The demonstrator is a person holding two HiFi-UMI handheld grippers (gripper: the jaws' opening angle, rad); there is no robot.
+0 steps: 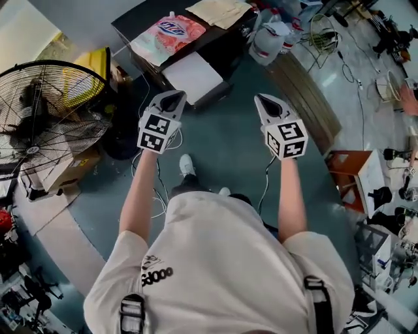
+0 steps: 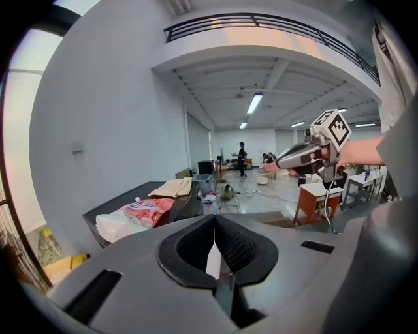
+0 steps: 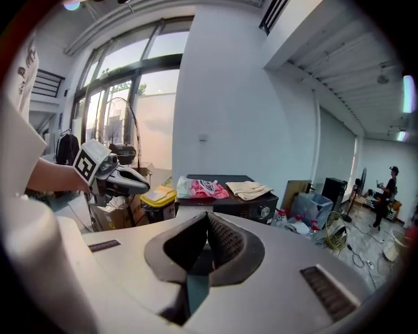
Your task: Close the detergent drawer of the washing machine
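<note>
Your left gripper (image 2: 214, 222) is pressed fully shut, with nothing between its ridged pads. Your right gripper (image 3: 208, 218) is the same: jaws together and empty. You hold the two side by side at arm's length, well apart from each other, both aimed forward and tipped a little down over the blue-green floor (image 1: 228, 150). One white shoe (image 1: 187, 164) shows below and between them.

Just past the tips of the grippers, touching neither, sits the detergent drawer (image 1: 192, 77). It is a flat white slab standing out from the front of the black washing machine (image 1: 225, 45). It lies level and points out of the machine's front face toward you, nearer your left gripper than your right. Its length seems to run along that same line, out of the machine, though from your head view it looks almost square, so I cannot be sure.

On the machine's top lie a pink bag (image 1: 171, 32) and, farther right, a folded beige cloth (image 1: 219, 10). A large black fan (image 1: 46, 111) stands off to your left, and a red-brown stool (image 1: 356, 176) off to your right.
</note>
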